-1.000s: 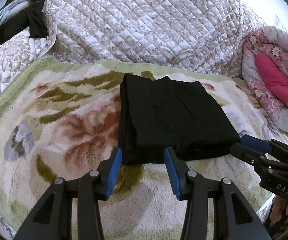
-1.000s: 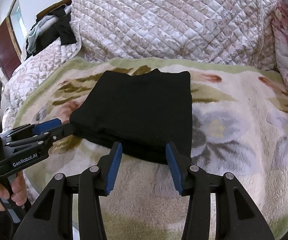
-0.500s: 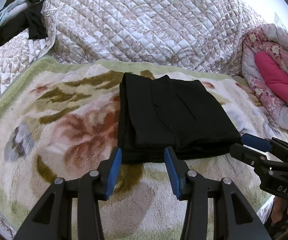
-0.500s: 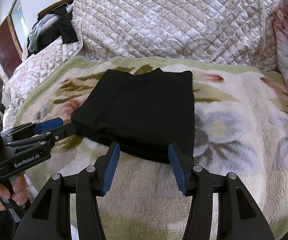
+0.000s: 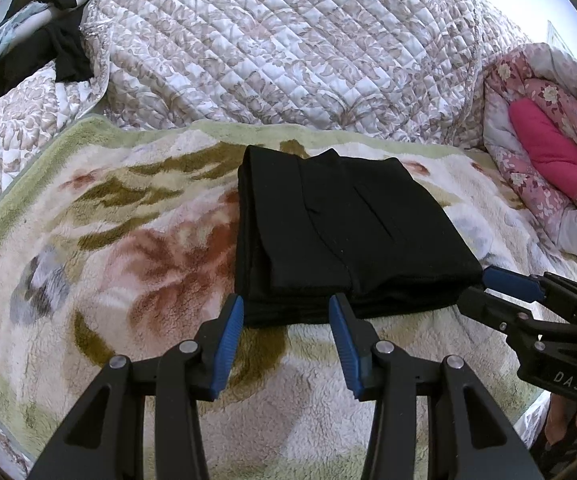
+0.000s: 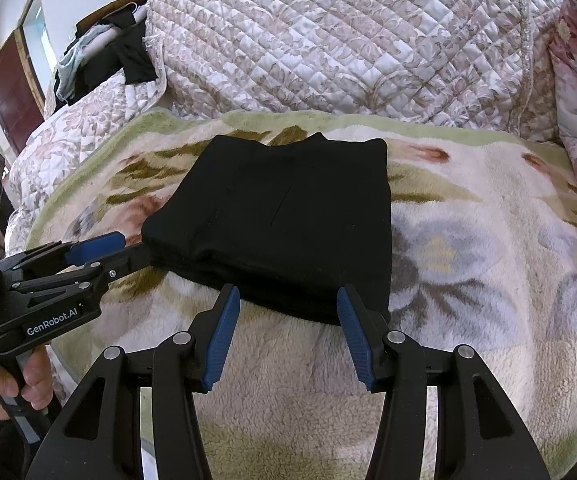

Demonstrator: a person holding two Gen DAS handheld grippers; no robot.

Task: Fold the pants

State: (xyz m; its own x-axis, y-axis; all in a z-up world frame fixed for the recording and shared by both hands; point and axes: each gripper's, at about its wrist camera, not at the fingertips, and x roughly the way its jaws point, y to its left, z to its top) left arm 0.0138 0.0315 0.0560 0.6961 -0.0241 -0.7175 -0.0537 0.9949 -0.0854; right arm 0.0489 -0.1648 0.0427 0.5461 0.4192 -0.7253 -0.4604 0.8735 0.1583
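Observation:
The black pants lie folded into a thick rectangle on the floral fleece blanket. My left gripper stands open just short of the stack's near edge, towards its left corner, with nothing pressed between its blue pads. In the right wrist view the same pants lie ahead of my right gripper, which is open at the near edge towards the right corner. Each view shows the other gripper from the side: the right gripper at the near right corner, the left gripper at the near left corner.
A quilted floral cover rises behind the blanket. A rolled pink floral duvet lies at the right. Dark and pale clothes are heaped at the far left. A person's hand holds the left gripper's handle. A red door stands far left.
The right gripper's jaws have spread a little wider. Both hands and the folded pants stay where they were.

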